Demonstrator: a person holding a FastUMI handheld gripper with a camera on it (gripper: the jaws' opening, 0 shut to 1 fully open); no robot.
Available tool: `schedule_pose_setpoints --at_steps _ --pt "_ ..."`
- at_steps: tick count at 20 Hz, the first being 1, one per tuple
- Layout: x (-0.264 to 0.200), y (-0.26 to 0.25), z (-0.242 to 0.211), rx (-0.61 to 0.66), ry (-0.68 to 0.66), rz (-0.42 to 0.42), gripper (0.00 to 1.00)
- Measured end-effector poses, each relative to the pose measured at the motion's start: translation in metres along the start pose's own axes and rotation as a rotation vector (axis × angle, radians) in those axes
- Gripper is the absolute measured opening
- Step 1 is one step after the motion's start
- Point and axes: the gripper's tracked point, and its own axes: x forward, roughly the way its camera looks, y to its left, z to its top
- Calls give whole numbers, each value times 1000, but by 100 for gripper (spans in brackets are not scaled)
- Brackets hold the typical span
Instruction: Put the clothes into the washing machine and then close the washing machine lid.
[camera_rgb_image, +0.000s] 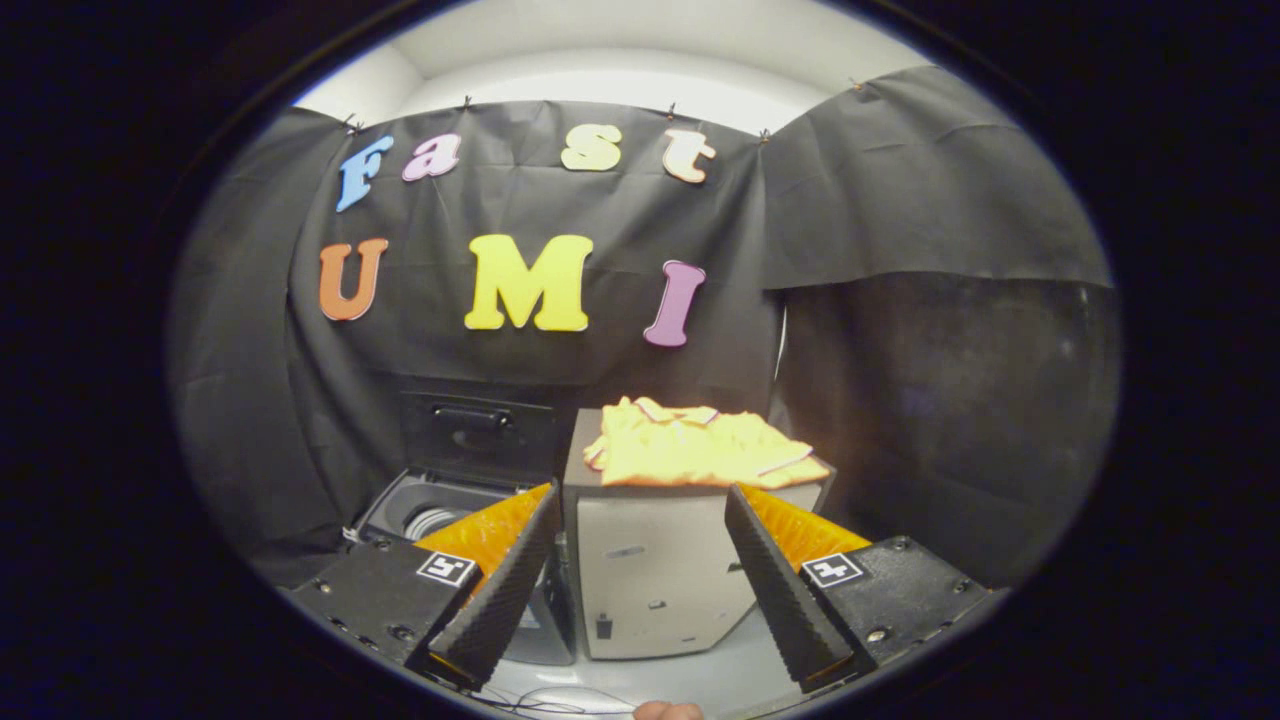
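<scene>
Yellow crumpled cloth garment (700, 447) sits atop the pale boxy cabinet (655, 570), beyond our claw (640, 570), fingers spread, empty. Looks soft, light, floppy; we'd pinch a raised fold. Dark washing machine (440, 505) beside it, lid up.

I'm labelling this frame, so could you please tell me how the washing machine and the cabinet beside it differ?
The washing machine is dark and sits low with its lid raised; the cabinet is pale, taller and closed. The washing machine's tub is open, while the cabinet carries yellow clothes on top. Both stand beyond the open gripper.
</scene>
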Motion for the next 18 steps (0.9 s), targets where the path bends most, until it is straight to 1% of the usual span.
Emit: schedule_pose_setpoints --at_steps 3,7,9,14,18 --pt "58 -8 29 -24 -19 26 100" --pt "137 -22 47 -16 1 54 100" --pt "174 -31 51 -12 32 52 100" --pt "251 -44 43 14 158 74 100" --pt "291 -51 25 47 270 78 100"
